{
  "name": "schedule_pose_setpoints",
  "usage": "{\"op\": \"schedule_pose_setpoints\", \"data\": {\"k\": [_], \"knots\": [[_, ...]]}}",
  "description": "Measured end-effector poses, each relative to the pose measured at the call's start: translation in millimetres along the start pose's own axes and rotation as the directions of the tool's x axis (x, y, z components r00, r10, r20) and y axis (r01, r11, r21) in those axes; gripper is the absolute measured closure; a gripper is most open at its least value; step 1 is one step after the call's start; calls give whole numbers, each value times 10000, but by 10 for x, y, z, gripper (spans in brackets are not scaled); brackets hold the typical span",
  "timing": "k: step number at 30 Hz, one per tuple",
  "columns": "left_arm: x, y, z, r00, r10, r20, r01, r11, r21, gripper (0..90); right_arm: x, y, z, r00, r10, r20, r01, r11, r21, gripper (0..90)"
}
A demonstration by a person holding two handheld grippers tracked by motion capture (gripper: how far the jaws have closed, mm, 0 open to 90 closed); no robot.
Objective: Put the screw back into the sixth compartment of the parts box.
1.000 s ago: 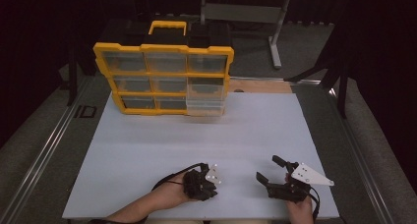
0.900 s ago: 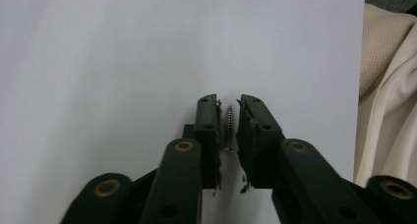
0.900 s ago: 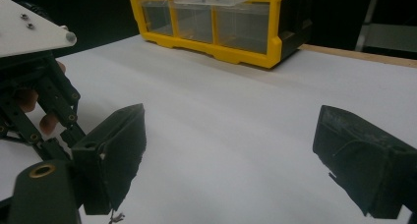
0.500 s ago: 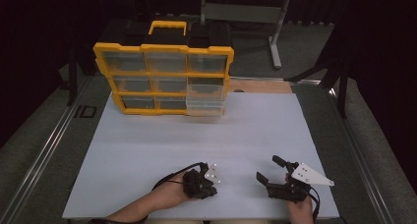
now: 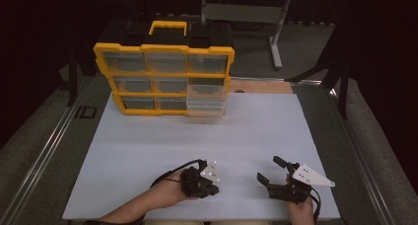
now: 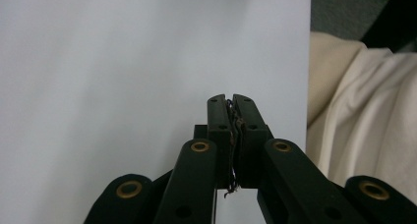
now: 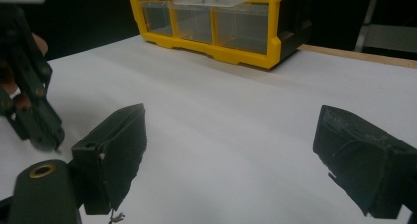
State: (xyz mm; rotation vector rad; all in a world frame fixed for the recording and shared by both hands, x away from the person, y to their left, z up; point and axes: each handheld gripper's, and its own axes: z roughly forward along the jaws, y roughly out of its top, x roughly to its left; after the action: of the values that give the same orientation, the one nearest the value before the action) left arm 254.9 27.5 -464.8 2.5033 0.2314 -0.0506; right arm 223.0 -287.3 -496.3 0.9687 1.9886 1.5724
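High view: the yellow-framed plastic organiser with clear drawers (image 5: 164,79) stands at the upper left of the frame, at the far edge of the white table (image 5: 148,146), its long axis across the picture. Both grippers sit at the bottom edge, well apart from it. The left gripper (image 5: 213,190), jaws pressed together with nothing visible between them, lies lower centre and nearer the organiser's drawers. The right gripper (image 5: 270,169), jaws wide and empty, lies lower right; the one drawer pulled forward, at the organiser's lower right corner, is up and left of it.
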Motion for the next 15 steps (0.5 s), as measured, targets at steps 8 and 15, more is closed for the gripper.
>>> {"op": "schedule_pose_setpoints", "data": {"k": [8, 15], "knots": [[46, 133, -290, 9986, 211, -483, -232, 9988, -436, 883, -2, 0, 0, 10000, -2, -6, 2, 10000, -11, 126], [176, 222, -509, 9968, 65, -802, -137, 9959, -889, 883, 1, 0, 1, 10000, -5, -12, 5, 10000, -7, 126]]}}
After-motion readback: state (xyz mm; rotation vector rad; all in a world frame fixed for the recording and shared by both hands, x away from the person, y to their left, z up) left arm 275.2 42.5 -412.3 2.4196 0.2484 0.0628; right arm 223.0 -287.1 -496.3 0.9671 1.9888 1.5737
